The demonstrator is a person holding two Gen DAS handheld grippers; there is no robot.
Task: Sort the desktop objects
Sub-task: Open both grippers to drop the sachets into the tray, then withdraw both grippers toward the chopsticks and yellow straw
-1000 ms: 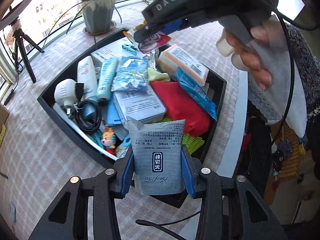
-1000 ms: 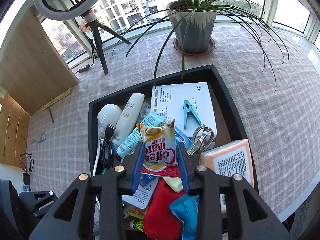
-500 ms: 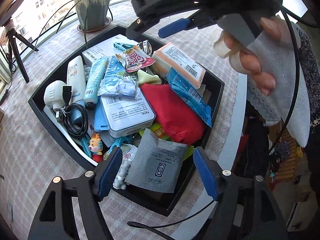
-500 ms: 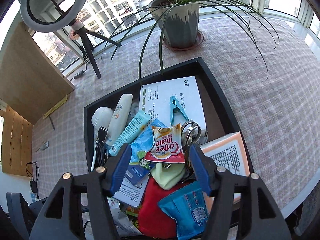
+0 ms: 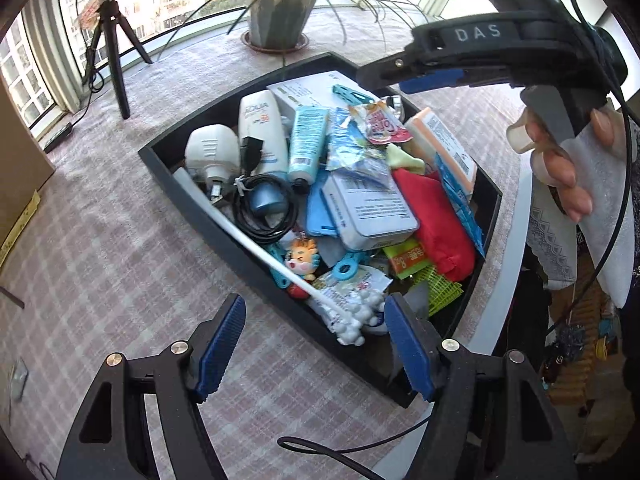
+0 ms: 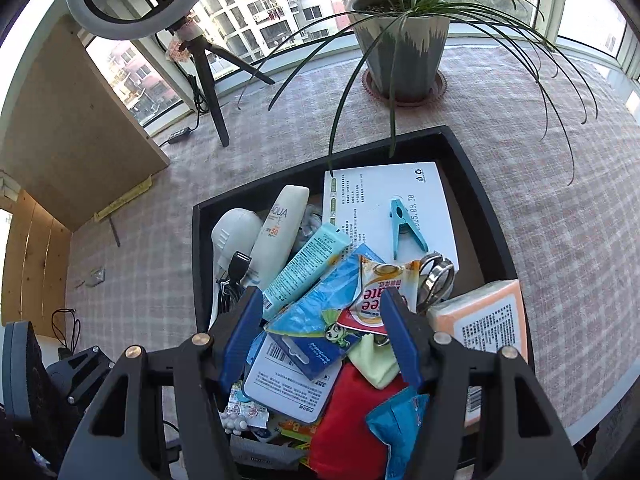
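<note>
Your black rectangular tray (image 5: 188,184) sits on the pink checked worktop (image 5: 100,248) near its edge, heaped with desktop things. Along one side lie a white rounded plug adapter (image 5: 210,152), a white AQUA sunscreen tube (image 5: 260,128) and a pale blue tube (image 5: 306,136), with a coiled black cable (image 5: 264,208) beside them. At the far end a light blue clothes peg (image 6: 404,232) rests on a white printed box (image 6: 384,200), with metal scissors (image 6: 436,280) just beside it and an orange-edged tissue pack (image 6: 484,320) at the corner. In the middle a red and white Coffee-mate sachet (image 6: 372,296) lies on a blue plastic packet (image 6: 320,312), both on top of the heap, next to a white labelled tin (image 5: 368,204) and a red cloth pouch (image 5: 436,220). At the near end are a small cartoon figure (image 5: 302,260), a green mesh piece (image 5: 438,288) and a clear bag of white beads (image 5: 356,312) hanging over the rim. Your left gripper (image 5: 316,348) hovers over that near rim; its fingers have just been opening, stand wide apart and grip nothing. Your right gripper (image 6: 320,336) hangs above the sachet; its fingers have also just been spreading and are released, the sachet lying free below them. A grey potted plant (image 6: 400,52) stands beyond the tray.
</note>
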